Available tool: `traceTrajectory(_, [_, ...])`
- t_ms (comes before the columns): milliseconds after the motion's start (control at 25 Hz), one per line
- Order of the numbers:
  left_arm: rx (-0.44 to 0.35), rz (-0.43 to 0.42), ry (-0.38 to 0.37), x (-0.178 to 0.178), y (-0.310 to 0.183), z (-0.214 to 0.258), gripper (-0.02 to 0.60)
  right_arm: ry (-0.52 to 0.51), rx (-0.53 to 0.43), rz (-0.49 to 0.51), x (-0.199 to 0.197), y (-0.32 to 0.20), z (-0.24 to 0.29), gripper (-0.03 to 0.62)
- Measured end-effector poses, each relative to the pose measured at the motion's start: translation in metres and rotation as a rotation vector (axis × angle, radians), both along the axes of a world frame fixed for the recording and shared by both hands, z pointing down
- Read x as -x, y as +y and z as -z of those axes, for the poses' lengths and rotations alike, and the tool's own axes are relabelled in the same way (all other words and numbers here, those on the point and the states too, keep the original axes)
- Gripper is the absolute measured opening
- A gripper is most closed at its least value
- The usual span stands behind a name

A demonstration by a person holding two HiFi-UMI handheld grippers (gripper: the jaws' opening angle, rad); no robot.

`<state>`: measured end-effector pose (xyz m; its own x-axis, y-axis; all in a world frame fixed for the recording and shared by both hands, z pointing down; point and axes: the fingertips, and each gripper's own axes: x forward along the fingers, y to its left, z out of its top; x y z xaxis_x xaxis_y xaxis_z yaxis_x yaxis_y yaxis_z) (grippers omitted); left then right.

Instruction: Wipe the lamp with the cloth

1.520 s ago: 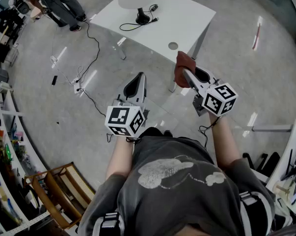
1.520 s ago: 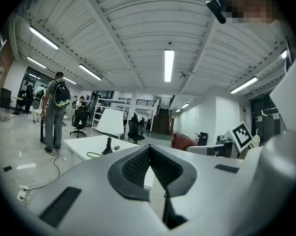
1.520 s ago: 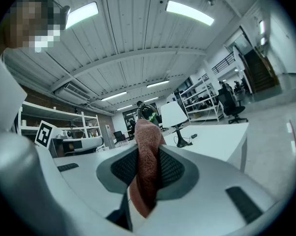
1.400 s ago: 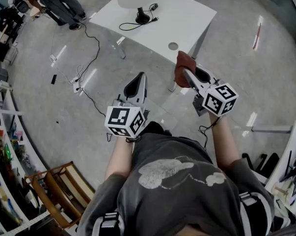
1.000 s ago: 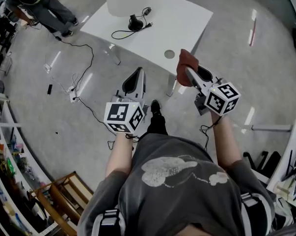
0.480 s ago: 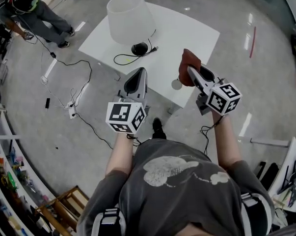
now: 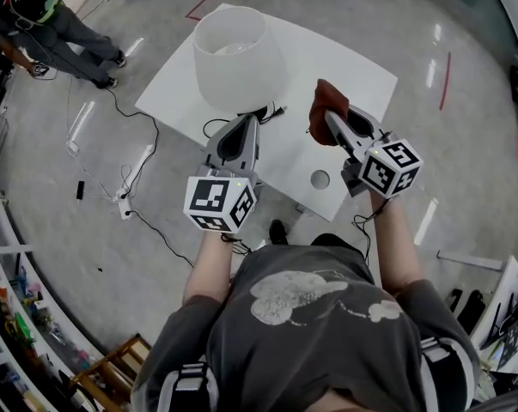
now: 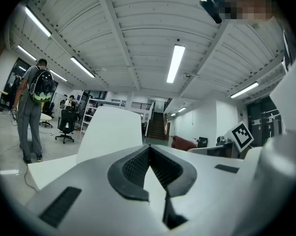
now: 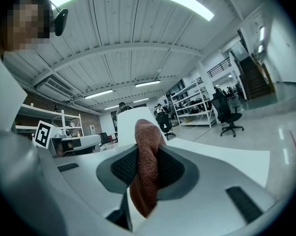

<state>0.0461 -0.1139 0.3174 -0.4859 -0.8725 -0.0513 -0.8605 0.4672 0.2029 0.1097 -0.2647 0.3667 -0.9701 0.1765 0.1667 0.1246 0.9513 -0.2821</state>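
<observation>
The lamp, with a wide white shade, stands on a white table; its black cord trails beside the base. My left gripper is shut with nothing in it, its tip just in front of the shade. The right gripper is shut on a reddish-brown cloth and hovers over the table right of the lamp. In the left gripper view the jaws meet in front of the shade. In the right gripper view the cloth hangs from the jaws, the shade behind it.
A round cable hole sits near the table's front edge. A person stands at the far left, with cables and a power strip on the floor. Shelving lines the left side.
The table and lamp have come much closer as the person walked up to them. Both grippers now hang over the table, by the lamp. The right gripper kept hold of the cloth.
</observation>
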Motion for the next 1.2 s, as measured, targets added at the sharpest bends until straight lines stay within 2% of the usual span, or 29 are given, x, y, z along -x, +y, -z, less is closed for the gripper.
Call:
traceTrajectory(160, [0.013, 0.025, -0.008, 0.005, -0.013, 0.001, 0.008, 0.003, 0.012, 0.024, 0.009, -0.013, -0.004, 0.091])
traceTrajectory(360, [0.038, 0.099, -0.007, 0.015, -0.029, -0.001, 0.008, -0.003, 0.040, 0.080, 0.032, -0.037, -0.007, 0.091])
traceTrajectory(600, [0.041, 0.196, -0.028, 0.001, -0.019, 0.012, 0.008, -0.034, 0.009, 0.187, 0.043, -0.036, 0.011, 0.091])
traceTrajectory(960, [0.028, 0.342, -0.099, 0.037, -0.031, 0.059, 0.008, -0.149, -0.058, 0.313, 0.130, -0.050, 0.075, 0.091])
traceTrajectory(1200, [0.030, 0.419, -0.116, 0.049, -0.017, 0.074, 0.008, -0.170, -0.166, 0.376, 0.183, -0.039, 0.098, 0.091])
